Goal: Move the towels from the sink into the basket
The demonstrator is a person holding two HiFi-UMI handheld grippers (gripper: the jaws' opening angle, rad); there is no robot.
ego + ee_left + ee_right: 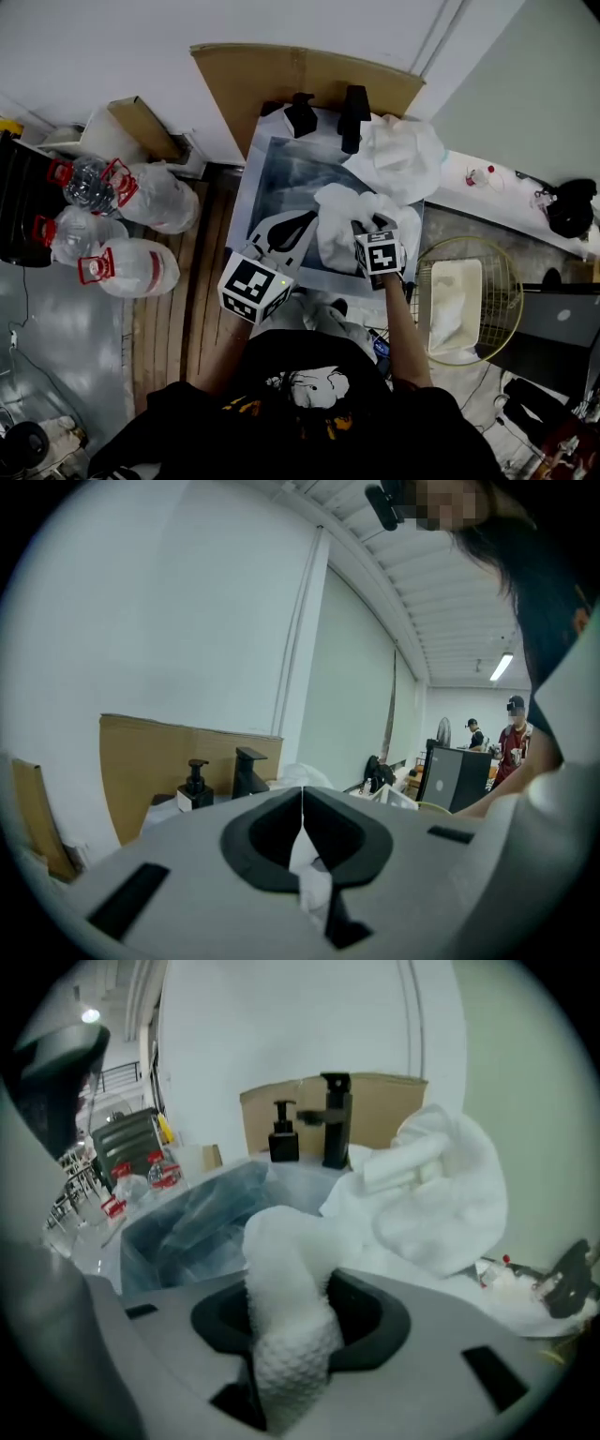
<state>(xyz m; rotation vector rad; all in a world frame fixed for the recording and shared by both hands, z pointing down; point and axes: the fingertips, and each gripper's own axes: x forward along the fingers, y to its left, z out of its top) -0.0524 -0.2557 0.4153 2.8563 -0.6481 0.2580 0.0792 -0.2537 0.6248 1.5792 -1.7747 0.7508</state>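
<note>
The sink (281, 173), lined with clear plastic, holds a crumpled white towel (342, 220) at its right side. My right gripper (364, 232) points down into it, and in the right gripper view the gripper (291, 1312) is shut on a thick fold of this towel (281, 1251). My left gripper (305, 221) reaches the towel's left edge; its jaws (302, 794) meet, with a thin strip of white cloth (307, 869) pinched between them. More white towels (403, 155) are heaped on the sink's far right corner. The round wire basket (511, 281) at the right holds a folded towel (455, 305).
A black faucet (354, 114) and a soap dispenser (300, 114) stand at the sink's back, in front of cardboard (281, 75). Large water bottles (122, 225) lie on the floor at the left. A laptop (562, 323) sits right of the basket. People stand far off in the left gripper view.
</note>
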